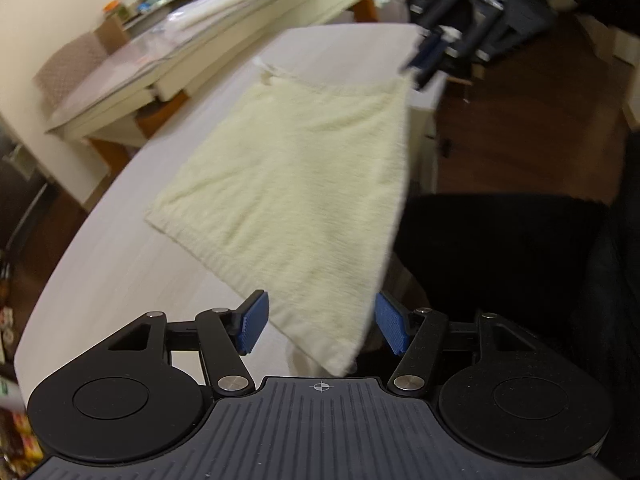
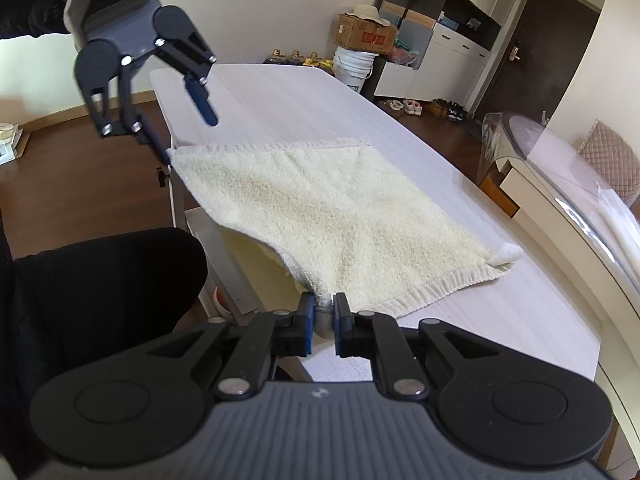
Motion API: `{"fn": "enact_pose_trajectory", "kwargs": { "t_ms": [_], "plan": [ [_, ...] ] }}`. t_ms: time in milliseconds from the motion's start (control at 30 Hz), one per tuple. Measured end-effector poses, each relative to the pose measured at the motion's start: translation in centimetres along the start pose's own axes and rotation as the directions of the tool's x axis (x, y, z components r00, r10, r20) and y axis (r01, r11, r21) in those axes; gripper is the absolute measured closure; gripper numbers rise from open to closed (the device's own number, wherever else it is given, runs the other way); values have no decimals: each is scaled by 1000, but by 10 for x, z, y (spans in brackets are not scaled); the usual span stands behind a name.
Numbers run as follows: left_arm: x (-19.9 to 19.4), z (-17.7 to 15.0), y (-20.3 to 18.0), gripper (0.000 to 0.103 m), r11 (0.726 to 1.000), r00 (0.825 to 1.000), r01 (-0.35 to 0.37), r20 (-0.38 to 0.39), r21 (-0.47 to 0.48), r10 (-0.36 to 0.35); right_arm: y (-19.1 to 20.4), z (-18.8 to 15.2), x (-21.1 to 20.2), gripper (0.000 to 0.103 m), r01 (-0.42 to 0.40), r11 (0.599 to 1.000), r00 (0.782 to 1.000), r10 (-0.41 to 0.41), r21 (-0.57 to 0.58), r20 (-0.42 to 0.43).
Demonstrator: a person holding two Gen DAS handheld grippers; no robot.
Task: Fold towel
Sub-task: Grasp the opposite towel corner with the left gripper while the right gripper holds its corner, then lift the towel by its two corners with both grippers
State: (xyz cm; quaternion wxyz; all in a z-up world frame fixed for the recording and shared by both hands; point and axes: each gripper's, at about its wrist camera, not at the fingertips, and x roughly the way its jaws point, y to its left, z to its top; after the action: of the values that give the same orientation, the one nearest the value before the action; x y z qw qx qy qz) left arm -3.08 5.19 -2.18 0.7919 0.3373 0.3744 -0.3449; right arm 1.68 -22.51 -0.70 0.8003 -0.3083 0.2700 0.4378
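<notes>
A cream towel [image 1: 296, 176] lies flat on the white table [image 1: 120, 264], with its near edge hanging off the table's side. In the left wrist view, one towel corner sits between the blue pads of my left gripper [image 1: 324, 324], which is open, with a small gap on each side. My right gripper [image 2: 324, 314] is shut on the other near corner of the towel [image 2: 320, 216], lifting it slightly. The right gripper [image 1: 428, 60] also shows at the towel's far corner in the left wrist view. The left gripper [image 2: 190, 138] appears top left in the right wrist view.
A person's dark-clothed leg [image 2: 104, 280] is beside the table's near edge. A second table with a glass top [image 1: 132, 76] stands alongside, with a quilted chair [image 2: 608, 168] by it. A cardboard box [image 2: 364, 34], a white bucket [image 2: 354, 66] and shoes are on the floor beyond.
</notes>
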Motion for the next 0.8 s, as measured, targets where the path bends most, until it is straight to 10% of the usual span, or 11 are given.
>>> {"fn": "enact_pose_trajectory", "kwargs": {
  "t_ms": [267, 800],
  "plan": [
    [15, -1, -14, 97, 997, 999, -29, -40, 66, 32, 2, -2, 2, 92, -6, 1000, 1000, 6, -1, -13],
    [5, 20, 33, 98, 982, 998, 43, -37, -185, -51, 35, -27, 6, 81, 58, 973, 998, -65, -223, -25]
  ]
}}
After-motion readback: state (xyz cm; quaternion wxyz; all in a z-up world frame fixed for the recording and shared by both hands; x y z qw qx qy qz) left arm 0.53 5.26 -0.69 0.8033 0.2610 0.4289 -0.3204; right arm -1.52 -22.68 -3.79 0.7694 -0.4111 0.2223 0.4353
